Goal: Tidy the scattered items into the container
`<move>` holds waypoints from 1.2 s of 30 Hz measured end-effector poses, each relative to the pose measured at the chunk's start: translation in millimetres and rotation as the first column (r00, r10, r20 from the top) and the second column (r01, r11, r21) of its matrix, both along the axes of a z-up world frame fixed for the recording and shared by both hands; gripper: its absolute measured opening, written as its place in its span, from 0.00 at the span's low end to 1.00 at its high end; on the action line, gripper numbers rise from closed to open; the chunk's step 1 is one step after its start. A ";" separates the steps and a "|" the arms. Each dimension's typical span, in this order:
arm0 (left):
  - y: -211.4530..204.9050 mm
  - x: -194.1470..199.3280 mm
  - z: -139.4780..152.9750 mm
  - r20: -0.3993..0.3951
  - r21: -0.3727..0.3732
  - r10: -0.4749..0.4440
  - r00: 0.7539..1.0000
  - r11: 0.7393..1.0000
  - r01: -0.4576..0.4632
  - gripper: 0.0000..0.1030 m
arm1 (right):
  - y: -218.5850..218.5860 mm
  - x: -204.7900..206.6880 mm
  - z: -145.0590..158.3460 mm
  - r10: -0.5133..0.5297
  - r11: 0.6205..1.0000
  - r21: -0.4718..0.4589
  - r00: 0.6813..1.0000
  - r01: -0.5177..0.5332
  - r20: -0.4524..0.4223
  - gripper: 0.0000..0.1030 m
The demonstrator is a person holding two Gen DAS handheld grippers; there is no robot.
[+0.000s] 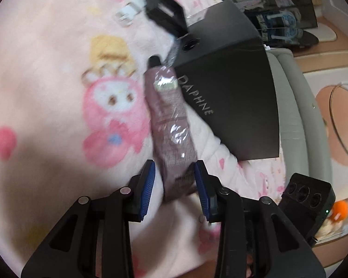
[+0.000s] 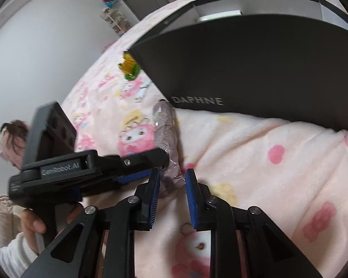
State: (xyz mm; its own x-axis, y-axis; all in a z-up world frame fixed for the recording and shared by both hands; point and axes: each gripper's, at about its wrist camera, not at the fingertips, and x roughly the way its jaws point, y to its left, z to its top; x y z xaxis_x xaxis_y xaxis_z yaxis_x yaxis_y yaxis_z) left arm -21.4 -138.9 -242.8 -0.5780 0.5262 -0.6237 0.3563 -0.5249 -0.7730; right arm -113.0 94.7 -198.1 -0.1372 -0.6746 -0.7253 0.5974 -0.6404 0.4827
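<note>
A mauve tube (image 1: 171, 115) in clear wrap lies on the pink blanket, its cap near a corner of the black DAPHNE box (image 1: 232, 92). My left gripper (image 1: 175, 169) straddles the tube's near end; the right pad touches it and a slit of blanket shows by the left pad. In the right wrist view the tube (image 2: 164, 134) runs down from the box (image 2: 255, 64), whose top is open. The crinkled end of the wrap sits between the tips of my right gripper (image 2: 172, 176), which stand apart. The left gripper (image 2: 156, 165) comes in from the left.
A yellow-green wrapper (image 2: 130, 69) lies by the box's left corner. A blurred black object (image 1: 164, 14) and a white clip (image 1: 127, 14) lie farther off on the blanket (image 1: 46, 69). The right gripper's housing (image 1: 306, 197) is close on the right. A hand (image 2: 32, 224) holds the left gripper.
</note>
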 end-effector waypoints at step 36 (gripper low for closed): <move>26.1 18.2 11.6 0.055 -0.105 0.123 0.991 0.988 -0.117 0.21 | -9.2 -2.1 -0.9 -0.017 1.000 -0.022 0.995 0.019 0.100 0.14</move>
State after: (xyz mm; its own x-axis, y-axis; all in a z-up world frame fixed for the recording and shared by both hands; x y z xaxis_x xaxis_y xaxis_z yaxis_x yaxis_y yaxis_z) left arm -3.2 -112.8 -231.2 -0.5926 0.3873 -0.7063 0.4663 -0.5500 -0.6928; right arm -115.1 85.5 -199.0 -0.0766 -0.6891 -0.7206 0.5340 -0.6387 0.5540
